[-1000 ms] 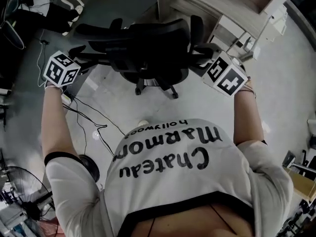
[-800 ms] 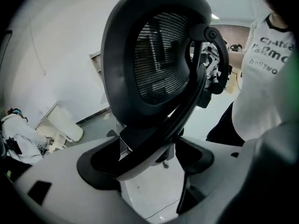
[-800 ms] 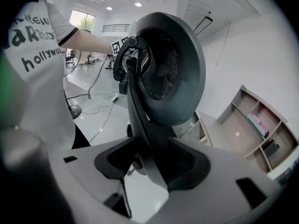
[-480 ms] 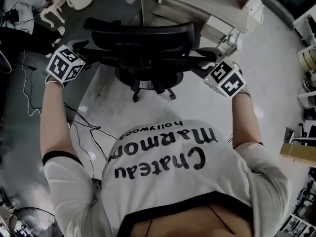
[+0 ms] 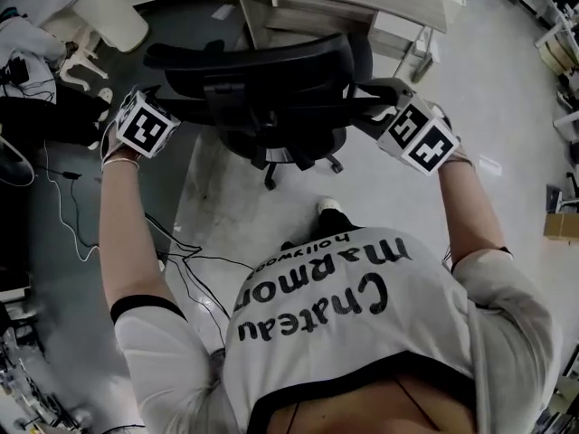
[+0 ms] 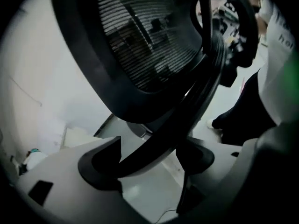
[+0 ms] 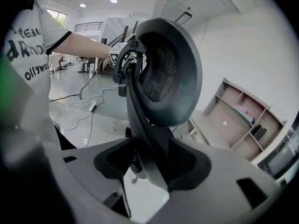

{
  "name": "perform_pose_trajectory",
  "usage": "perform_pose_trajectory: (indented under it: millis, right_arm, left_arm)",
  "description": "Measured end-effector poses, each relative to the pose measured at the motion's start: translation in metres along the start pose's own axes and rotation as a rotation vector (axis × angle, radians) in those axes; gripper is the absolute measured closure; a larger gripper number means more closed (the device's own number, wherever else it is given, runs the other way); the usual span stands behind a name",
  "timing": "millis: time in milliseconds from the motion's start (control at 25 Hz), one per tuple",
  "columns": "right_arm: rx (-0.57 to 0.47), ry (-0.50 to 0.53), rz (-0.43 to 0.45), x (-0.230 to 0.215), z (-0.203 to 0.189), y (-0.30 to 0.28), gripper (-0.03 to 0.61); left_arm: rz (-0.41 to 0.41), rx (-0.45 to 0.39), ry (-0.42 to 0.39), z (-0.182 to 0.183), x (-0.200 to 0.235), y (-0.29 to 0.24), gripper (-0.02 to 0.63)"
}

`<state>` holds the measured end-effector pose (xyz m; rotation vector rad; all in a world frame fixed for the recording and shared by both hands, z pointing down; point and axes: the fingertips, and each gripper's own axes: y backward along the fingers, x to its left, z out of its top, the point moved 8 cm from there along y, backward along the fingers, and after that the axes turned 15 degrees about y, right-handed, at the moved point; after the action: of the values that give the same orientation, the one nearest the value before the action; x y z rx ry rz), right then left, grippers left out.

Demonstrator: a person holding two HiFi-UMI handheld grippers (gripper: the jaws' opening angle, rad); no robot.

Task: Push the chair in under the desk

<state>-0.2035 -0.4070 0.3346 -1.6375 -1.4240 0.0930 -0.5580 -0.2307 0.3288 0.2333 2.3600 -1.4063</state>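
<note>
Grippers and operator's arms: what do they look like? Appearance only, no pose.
The left gripper and right gripper each have a pale grey body with black scooped pads. Each carries a white cube printed with black square markers. The white T-shirt has short, dark-edged sleeves.

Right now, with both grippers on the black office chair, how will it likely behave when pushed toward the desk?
The chair should roll easily: its castor base stands on smooth floor. It may swivel or veer if the left gripper and right gripper push unevenly. Its mesh back probably flexes slightly.
</note>
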Motion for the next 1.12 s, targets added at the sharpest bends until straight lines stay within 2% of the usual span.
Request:
perform_pose_trajectory:
  millis: [40,120,440,640,880,1120]
  right_arm:
    - [0.001,-0.004,-0.003,0.002,0.001,0.002,0.341]
    - [0.009,-0.014,-0.011,0.002,0.002,0.003,0.337]
    - [0.046,-0.060,0.060,0.002,0.003,0.011,0.347]
    - [0.019,-0.101,0.139,0.005,0.002,0.001,0.383]
    - [-0.031,-0.107,0.116,0.021,-0.010,0.035,0.374]
    - [-0.005,-0.105,0.125,0.028,-0.007,0.038,0.388]
  left_arm:
    - [0.054,-0.010,-0.019,0.002,-0.002,0.000,0.250]
    - [0.084,-0.066,-0.022,0.004,-0.003,0.003,0.250]
    - [0.025,-0.129,-0.057,0.006,0.000,0.006,0.250]
    - [-0.015,-0.101,-0.105,0.012,0.012,-0.019,0.250]
    - [-0.017,-0.033,-0.139,0.037,-0.006,0.003,0.250]
    - [-0.037,-0.120,-0.174,0.041,-0.003,0.006,0.250]
